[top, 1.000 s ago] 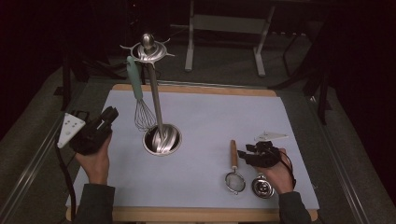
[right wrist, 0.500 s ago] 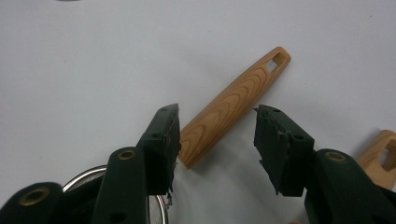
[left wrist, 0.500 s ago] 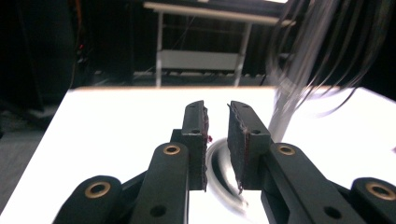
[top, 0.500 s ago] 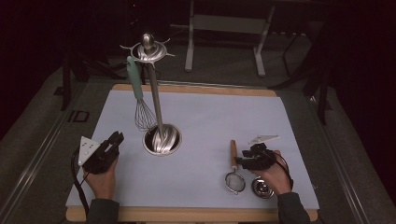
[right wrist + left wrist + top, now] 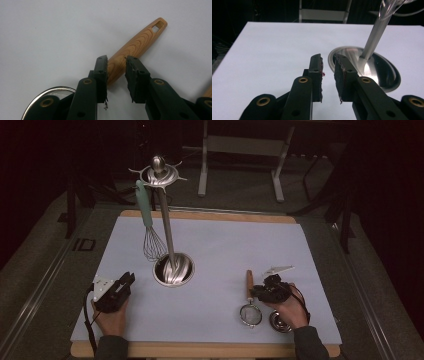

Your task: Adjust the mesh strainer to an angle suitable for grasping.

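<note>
The right gripper (image 5: 116,75) is coming down over the wooden handle of the small strainer (image 5: 136,47), which is lying on the near right part of the white tabletop (image 5: 240,245). Its fingers (image 5: 101,72) have just been closing and are now straddling the handle, one on each side; the left one is looking as if it is touching the wood, the other is standing just clear, so the handle is not clamped yet.

My worry is the round, tapering handle: with the fingers sitting toward its thick end near the mesh bowl (image 5: 251,314), it could be rolling or skidding out sideways as they close, or the strainer could be hanging bowl-down and swinging once lifted. A second utensil with a metal bowl (image 5: 280,321) is lying just beside the strainer under the same hand, and it could be getting nudged or caught.

The left gripper (image 5: 328,72) is hovering low over the near left of the tabletop, fingers a little apart with nothing between them. Ahead of it, the utensil stand (image 5: 172,269) is rising from its shiny round base in the middle, with a whisk (image 5: 149,227) hanging from its top ring. That pole and whisk are standing between the two hands, and a swinging strainer could be knocking into them.
</note>
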Available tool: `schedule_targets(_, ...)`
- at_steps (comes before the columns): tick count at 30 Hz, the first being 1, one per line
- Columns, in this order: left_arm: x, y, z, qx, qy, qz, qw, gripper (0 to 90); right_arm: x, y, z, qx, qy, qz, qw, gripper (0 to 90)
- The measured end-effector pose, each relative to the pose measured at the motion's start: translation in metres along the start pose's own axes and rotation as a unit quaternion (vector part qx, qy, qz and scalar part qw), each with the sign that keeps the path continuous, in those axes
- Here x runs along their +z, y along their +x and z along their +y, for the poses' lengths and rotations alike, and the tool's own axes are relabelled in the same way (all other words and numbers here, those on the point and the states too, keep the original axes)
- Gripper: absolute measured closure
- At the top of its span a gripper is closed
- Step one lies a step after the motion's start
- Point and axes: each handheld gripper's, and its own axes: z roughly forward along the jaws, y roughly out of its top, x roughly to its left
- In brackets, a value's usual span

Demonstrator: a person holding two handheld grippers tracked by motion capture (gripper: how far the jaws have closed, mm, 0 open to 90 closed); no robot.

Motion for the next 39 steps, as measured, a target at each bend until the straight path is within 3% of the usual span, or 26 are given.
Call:
schedule_targets(3,0.002,-0.003,-0.001,0.014,0.006,0.004,0.9999,75.6,0.002,-0.002,0.0,0.017,-0.002,0.014,0.9998,68.0)
schedule_targets(6,0.003,-0.003,-0.001,0.014,0.007,0.004,0.9999,75.4,0.004,-0.003,0.001,0.037,0.002,0.03,0.9989,65.0)
schedule_targets(10,0.003,-0.003,-0.001,0.014,0.008,0.004,0.9999,75.4,0.007,-0.002,0.002,0.056,0.011,0.024,0.9981,62.2)
schedule_targets(13,0.004,-0.004,-0.001,0.018,0.01,0.004,0.9998,75.5,0.007,0.001,0.003,0.055,0.014,0.021,0.9981,62.4)
schedule_targets(16,0.004,-0.004,-0.001,0.02,0.012,0.003,0.9997,75.4,0.01,0.006,0.006,0.052,0.015,0.041,0.9977,62.3)
schedule_targets(18,0.004,-0.004,-0.001,0.019,0.011,0.003,0.9997,75.5,0.011,0.008,0.007,0.053,0.019,0.031,0.9979,62.1)
schedule_targets(24,0.004,-0.003,-0.001,0.016,0.01,0.004,0.9998,75.4,0.013,0.003,0.008,0.106,0.024,0.04,0.9933,62.3)
schedule_targets(28,0.005,-0.002,-0.001,0.015,0.01,0.004,0.9998,75.1,0.015,0.002,0.01,0.118,0.031,0.037,0.9918,59.6)
schedule_targets(33,0.005,-0.001,-0.001,0.01,0.008,0.006,0.9999,75.1,0.02,0.005,0.018,0.116,0.052,0.033,0.9914,57.7)
schedule_targets(39,0.005,0.0,-0.001,0.008,0.008,0.006,0.9999,75.1,0.043,0.023,0.033,0.074,0.096,0.054,0.9912,62.5)
